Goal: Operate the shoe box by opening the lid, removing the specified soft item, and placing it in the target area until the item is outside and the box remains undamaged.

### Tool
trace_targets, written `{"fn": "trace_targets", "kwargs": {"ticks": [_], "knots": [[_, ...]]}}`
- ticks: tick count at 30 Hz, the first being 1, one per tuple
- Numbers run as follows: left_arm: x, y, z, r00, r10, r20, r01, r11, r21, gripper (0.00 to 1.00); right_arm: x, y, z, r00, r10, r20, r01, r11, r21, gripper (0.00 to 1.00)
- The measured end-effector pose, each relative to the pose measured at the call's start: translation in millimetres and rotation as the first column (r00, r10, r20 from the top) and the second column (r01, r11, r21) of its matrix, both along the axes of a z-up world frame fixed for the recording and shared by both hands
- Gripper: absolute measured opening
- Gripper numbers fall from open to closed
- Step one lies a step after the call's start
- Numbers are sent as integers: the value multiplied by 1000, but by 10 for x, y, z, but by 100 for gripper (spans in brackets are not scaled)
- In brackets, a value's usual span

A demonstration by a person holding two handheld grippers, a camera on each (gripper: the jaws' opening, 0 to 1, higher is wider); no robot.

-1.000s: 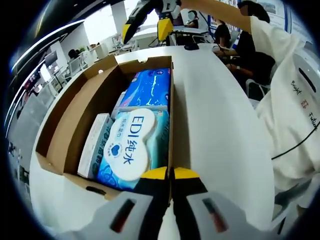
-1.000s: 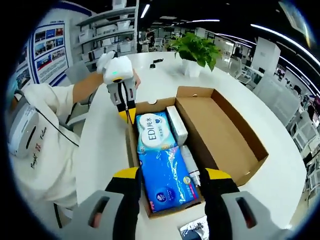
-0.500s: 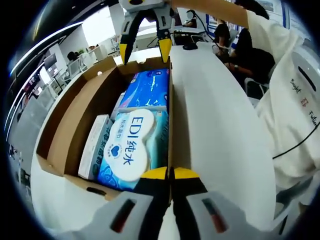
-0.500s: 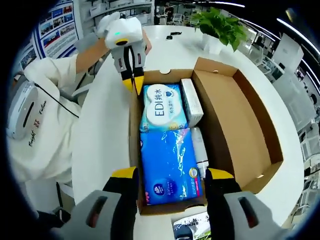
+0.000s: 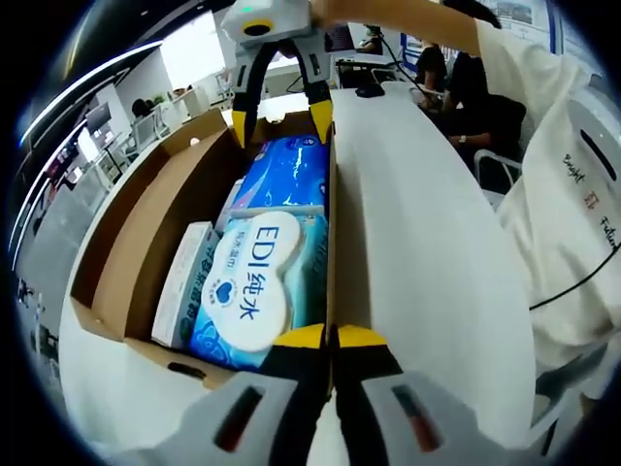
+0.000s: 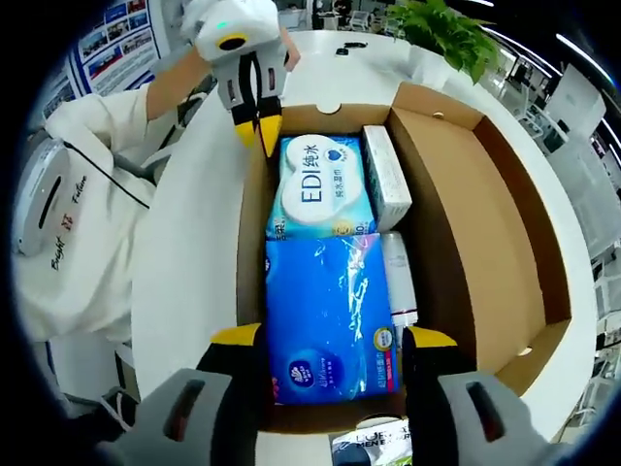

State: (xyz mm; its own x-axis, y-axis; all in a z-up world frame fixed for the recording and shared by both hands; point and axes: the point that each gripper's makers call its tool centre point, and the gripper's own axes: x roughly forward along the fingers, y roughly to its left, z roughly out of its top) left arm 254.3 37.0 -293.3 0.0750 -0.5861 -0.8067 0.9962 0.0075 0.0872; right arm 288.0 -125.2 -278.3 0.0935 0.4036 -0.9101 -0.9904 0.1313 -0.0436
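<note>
Between the right gripper's jaws sits one open shoe box (image 6: 485,194) holding two blue soft packs (image 6: 332,320), one white carton (image 6: 386,178) and one slim tube (image 6: 398,282), with one potted plant (image 6: 448,24) beyond it.
</note>
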Motion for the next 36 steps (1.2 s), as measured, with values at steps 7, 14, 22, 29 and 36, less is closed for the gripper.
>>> {"fn": "trace_targets", "kwargs": {"ticks": [7,14,22,29,36], "knots": [[2,-2,-1,1000,5,3,-5,1000,3,1,-36,-1,-87,1000,14,-25,-15,999,-37,56],[17,-4,2,1000,6,-10,-6,1000,0,1,-18,99,-201,998,43,-52,-48,994,-98,56],[20,-1,6,1000,4,-10,-4,1000,-3,1,17,90,-222,997,35,-62,-45,986,-159,57],[3,-1,5,1000,3,-13,-3,1000,-2,1,17,95,-234,998,40,-57,-49,983,-179,57],[5,0,6,1000,7,-14,-7,1000,-2,1,26,102,-255,996,55,-64,-66,980,-187,57]]}}
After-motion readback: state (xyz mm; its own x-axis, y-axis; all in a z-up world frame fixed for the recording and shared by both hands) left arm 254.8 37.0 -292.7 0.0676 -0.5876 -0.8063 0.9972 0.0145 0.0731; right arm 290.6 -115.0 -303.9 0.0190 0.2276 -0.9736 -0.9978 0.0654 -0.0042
